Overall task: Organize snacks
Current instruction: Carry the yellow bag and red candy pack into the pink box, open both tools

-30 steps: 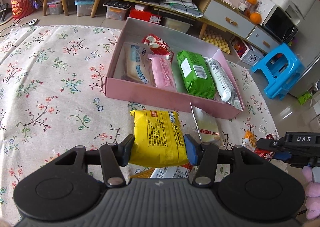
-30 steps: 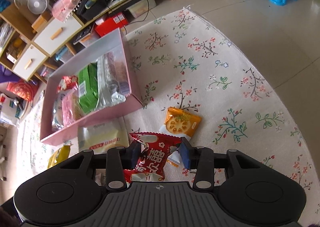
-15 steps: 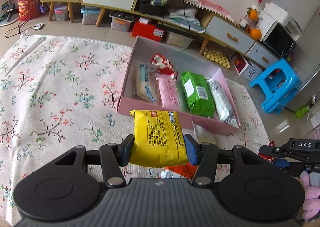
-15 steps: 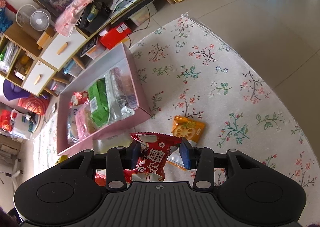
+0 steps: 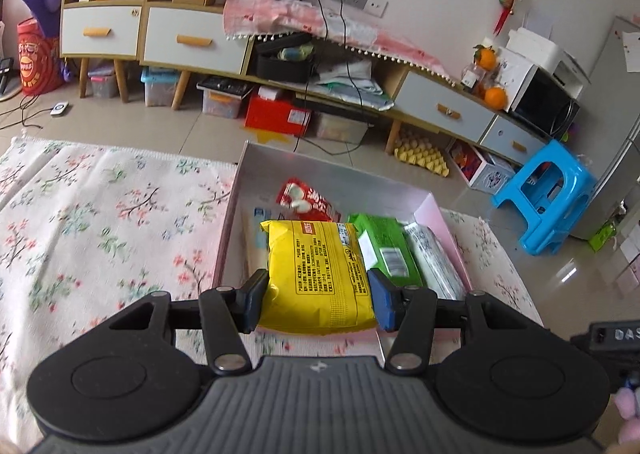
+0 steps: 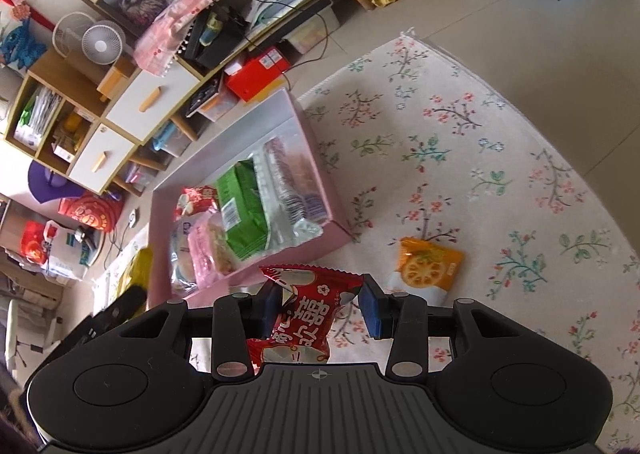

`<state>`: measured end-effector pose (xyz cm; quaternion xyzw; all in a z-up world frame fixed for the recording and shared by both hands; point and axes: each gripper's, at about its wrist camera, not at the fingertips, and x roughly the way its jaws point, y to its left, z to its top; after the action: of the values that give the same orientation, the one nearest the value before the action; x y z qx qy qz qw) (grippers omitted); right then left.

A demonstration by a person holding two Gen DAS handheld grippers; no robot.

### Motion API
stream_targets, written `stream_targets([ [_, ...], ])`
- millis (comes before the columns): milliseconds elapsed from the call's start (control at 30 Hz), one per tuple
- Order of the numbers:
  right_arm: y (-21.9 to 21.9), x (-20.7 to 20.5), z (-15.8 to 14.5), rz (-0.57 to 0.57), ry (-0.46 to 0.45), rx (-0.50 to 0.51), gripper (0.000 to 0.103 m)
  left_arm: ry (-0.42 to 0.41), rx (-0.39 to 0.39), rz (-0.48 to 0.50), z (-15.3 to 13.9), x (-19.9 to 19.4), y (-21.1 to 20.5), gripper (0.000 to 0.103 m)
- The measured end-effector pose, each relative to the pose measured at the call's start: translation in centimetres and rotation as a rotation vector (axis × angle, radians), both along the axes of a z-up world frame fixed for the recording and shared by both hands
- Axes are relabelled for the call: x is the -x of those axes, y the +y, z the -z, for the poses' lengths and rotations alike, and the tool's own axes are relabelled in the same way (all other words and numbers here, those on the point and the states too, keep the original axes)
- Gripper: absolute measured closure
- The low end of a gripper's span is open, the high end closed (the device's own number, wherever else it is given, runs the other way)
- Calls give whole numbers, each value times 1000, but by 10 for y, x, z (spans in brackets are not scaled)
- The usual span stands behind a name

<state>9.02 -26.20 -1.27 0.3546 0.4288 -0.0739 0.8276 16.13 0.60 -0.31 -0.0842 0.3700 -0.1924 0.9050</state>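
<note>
My left gripper is shut on a yellow snack packet and holds it in the air over the near edge of the pink box. The box holds a red packet, a green packet and a clear-wrapped packet. My right gripper is shut on a red snack packet, raised above the floral cloth just right of the pink box. An orange packet lies on the cloth ahead of it.
The floral cloth covers the table around the box. Beyond the table stand a low cabinet with drawers, a blue stool and a red box on the floor.
Both grippers have risen off the cloth with their packets. The left one has carried the yellow packet forward, from the cloth in front of the box to above the box's near edge.
</note>
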Motion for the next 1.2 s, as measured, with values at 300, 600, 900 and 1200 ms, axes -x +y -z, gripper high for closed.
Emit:
stream_targets([
  [300, 22, -14, 1, -37, -42, 8, 62, -43, 5, -2, 11, -9, -3, 55],
  [600, 46, -22, 1, -76, -73, 42, 62, -20, -40, 4, 9, 0, 8, 37],
  [900, 59, -58, -10, -102, -99, 155, 62, 21, -68, 13, 8, 5, 21, 33],
  [1200, 98, -104, -8, -211, -103, 338, 62, 78, -76, 1, 14, 3, 37, 33],
])
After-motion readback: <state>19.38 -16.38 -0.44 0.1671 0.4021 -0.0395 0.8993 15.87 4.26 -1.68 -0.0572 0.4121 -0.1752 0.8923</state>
